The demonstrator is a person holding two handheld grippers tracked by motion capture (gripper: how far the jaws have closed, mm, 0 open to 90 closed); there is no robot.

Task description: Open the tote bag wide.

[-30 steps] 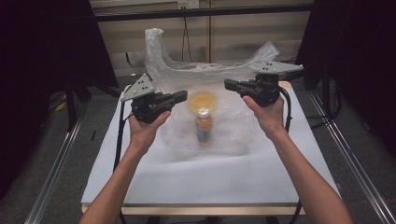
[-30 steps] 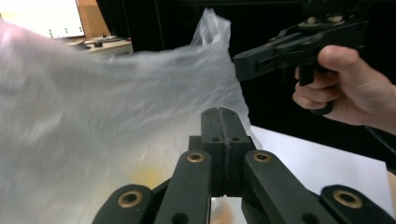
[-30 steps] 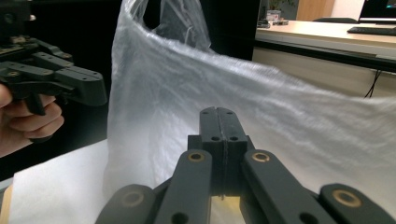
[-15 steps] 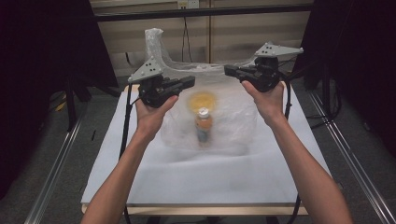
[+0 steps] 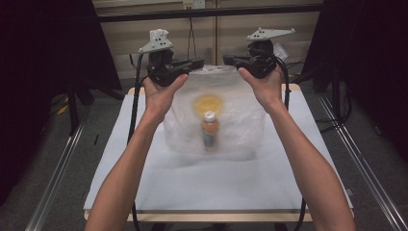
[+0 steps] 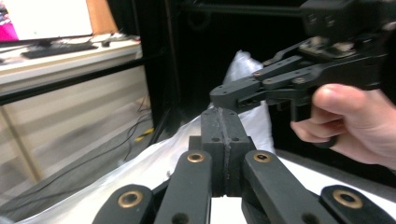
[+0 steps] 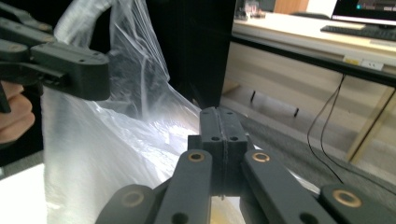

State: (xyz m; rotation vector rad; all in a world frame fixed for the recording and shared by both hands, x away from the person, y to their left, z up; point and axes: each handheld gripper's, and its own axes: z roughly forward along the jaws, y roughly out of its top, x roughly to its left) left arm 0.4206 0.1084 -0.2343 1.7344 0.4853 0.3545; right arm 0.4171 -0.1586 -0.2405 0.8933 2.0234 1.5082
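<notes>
Above the table [image 5: 144, 192] a clear bag [image 5: 240, 125] hangs between both claws — left claw [image 5: 199, 62] and right claw [image 5: 227, 59] each pinched tight on its top rim. Inside, a bottle [image 5: 210, 131] and a yellow item [image 5: 208, 103] sag low. Likely a lifting step — next calls for an even, level carry.

No text, label or number is legible on anything here.

A table [image 5: 144, 192] with a white top and a pale wooden front edge carries a clear plastic bag [image 5: 240, 130] toward twelve o'clock, its bottom resting on the surface; the half toward six o'clock lies bare
</notes>
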